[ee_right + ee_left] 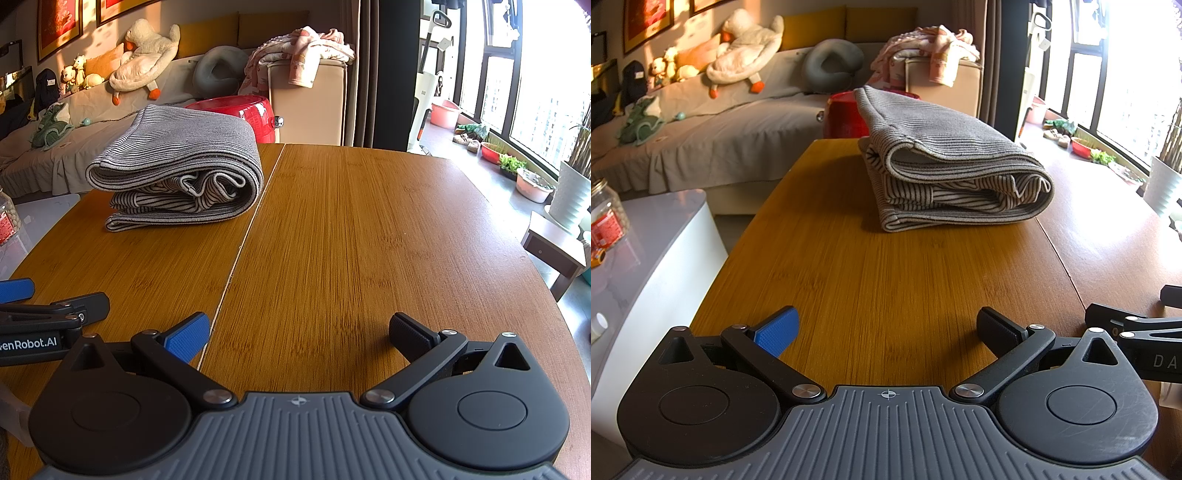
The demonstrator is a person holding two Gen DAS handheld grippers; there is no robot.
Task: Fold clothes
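One folded striped garment lies on the wooden table, two claws, left claw and right claw, both spread, empty

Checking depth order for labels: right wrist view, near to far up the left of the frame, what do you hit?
Right gripper → bare wooden table → folded striped garment → red tub → grey ring cushion → plush duck.

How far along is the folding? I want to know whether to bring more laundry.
Done: the striped garment lies folded on the wooden table. In hand: nothing; left gripper and right gripper are open, empty. Left: no unfolded clothes on the table.
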